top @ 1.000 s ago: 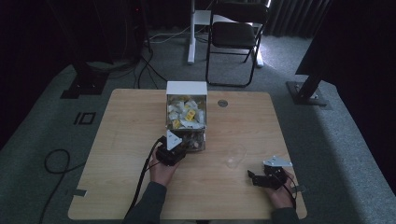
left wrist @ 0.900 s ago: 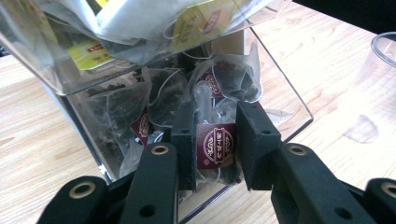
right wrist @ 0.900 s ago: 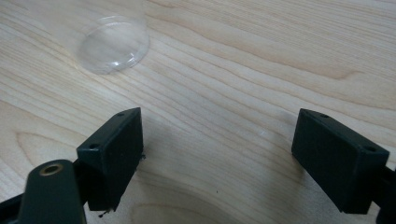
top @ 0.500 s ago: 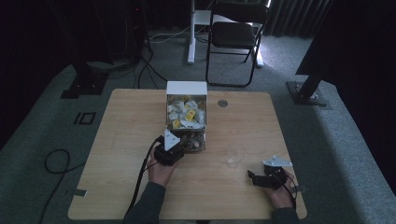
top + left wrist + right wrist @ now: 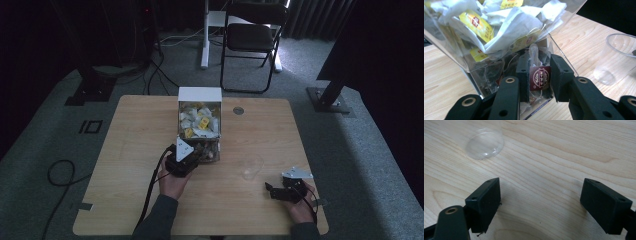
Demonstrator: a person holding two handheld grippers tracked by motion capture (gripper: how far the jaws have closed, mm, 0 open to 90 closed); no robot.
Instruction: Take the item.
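Observation:
A clear plastic dispenser box full of tea bags stands mid-table, white top at the far end. My left gripper reaches into its front opening and is shut on a dark red tea bag with a round emblem. Yellow-labelled and white tea bags fill the box above. In the high view the left gripper sits at the box's near end. A clear plastic cup stands to the right of the box, also seen as the cup. My right gripper rests open over bare wood near the cup's base.
The wooden table has a small round grommet near its far edge. A folding chair and stand bases sit on the floor beyond. Cables trail off the table's left side.
The left gripper has edged slightly toward the box's opening. The right gripper has stayed where it was.

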